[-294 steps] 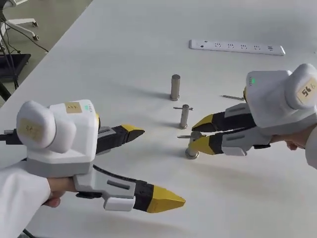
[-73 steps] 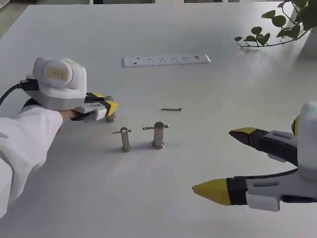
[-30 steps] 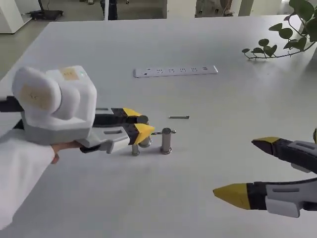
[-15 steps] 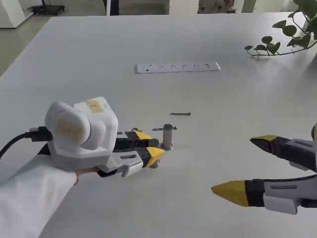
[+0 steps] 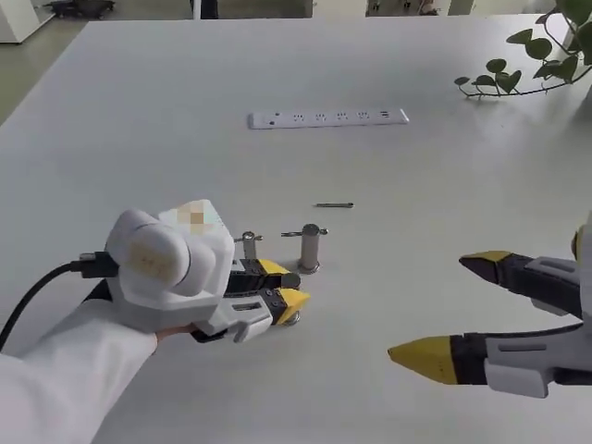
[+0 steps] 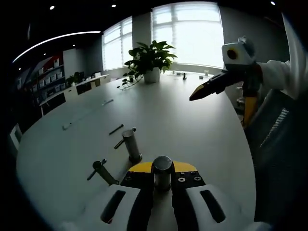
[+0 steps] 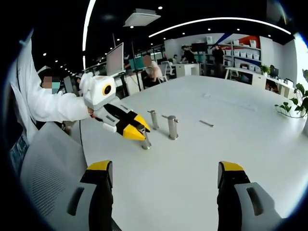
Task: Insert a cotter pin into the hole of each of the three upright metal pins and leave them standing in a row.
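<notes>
L gripper (image 5: 291, 294) clamped on bare metal pin (image 6: 162, 171), just beside two fitted pins (image 5: 310, 248). R gripper (image 5: 426, 307) jaws wide, empty. Loose cotter pin (image 5: 333, 204) lies beyond. Recommend: stand pin upright, in line (hole accessible to R), before release.

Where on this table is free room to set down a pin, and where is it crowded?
Free: between the power strip and the loose cotter pin, and between the two cottered pins and the open right gripper. Crowded: around the left gripper, shut on a third pin beside those two.
</notes>
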### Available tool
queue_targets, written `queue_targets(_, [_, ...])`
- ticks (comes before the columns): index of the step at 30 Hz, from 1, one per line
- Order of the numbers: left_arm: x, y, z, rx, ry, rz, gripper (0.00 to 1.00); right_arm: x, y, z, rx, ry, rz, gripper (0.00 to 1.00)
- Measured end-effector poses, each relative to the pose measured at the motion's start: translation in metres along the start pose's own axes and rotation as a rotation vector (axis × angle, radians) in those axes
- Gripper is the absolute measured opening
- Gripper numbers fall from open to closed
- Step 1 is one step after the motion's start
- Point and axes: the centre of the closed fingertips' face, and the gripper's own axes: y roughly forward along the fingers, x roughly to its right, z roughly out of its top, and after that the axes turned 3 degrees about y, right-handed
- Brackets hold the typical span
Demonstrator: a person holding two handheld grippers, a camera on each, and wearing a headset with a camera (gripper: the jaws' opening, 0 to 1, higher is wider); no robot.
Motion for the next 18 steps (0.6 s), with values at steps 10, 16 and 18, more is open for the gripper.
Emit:
queue_targets(10, [0.0012, 0.0031, 0.0012, 0.017, -0.004, 0.005, 0.11, -0.0020, 0.0034, -0.0014, -0.009, 0.002, 0.008, 0.88])
queue_targets(16, [-0.0003, 0.0023, 0.0007, 0.037, -0.024, 0.001, 0.11, -0.0042, 0.0054, -0.0012, -0.012, -0.001, 0.018, 0.88])
queue_targets(18, [0.0000, 0.0022, 0.0007, 0.040, -0.026, -0.002, 0.11, -0.0044, 0.0056, -0.0018, -0.014, -0.001, 0.020, 0.88])
